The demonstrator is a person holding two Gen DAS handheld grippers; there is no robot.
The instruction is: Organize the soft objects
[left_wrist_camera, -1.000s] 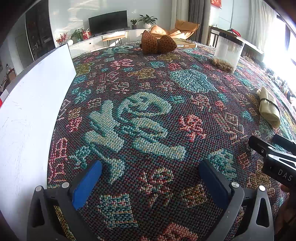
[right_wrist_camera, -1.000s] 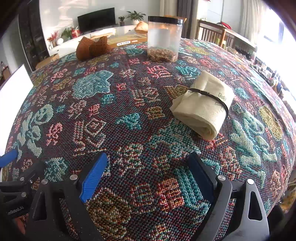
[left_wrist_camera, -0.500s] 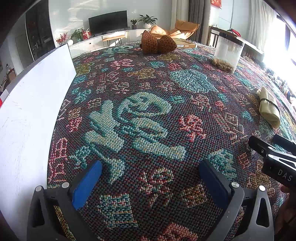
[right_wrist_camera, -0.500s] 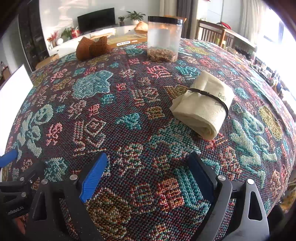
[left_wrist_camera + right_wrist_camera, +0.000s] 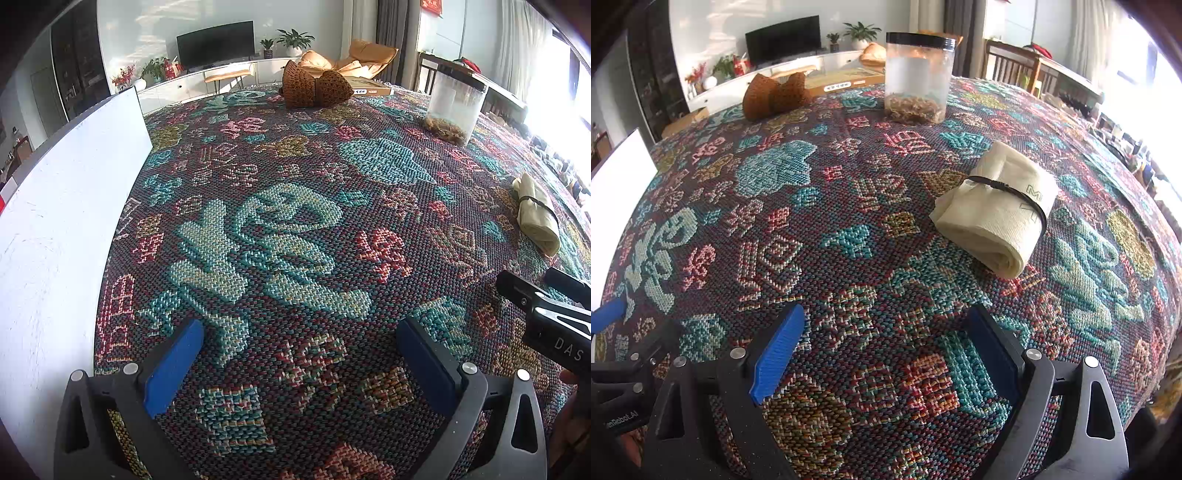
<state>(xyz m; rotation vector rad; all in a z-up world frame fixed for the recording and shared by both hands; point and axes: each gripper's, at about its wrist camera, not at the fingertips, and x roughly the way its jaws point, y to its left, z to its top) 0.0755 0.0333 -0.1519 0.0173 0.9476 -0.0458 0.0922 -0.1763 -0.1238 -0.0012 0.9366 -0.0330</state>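
A cream cloth roll [image 5: 997, 214] bound by a thin black band lies on the patterned tablecloth [image 5: 849, 229], ahead and to the right of my right gripper [image 5: 886, 332]. That gripper stands open over bare cloth, nothing between its blue pads. In the left wrist view the same roll [image 5: 535, 218] lies far right. My left gripper [image 5: 299, 343] is open too, holding nothing, with the right gripper's black body [image 5: 546, 321] at its right. A brown woven pouch [image 5: 314, 88] rests at the table's far side.
A clear plastic jar [image 5: 918, 77] with a black lid and brown bits at its bottom stands at the far middle. A white board [image 5: 62, 206] runs along the table's left edge. A flat box [image 5: 369, 88] lies behind the pouch. Chairs and a TV stand beyond.
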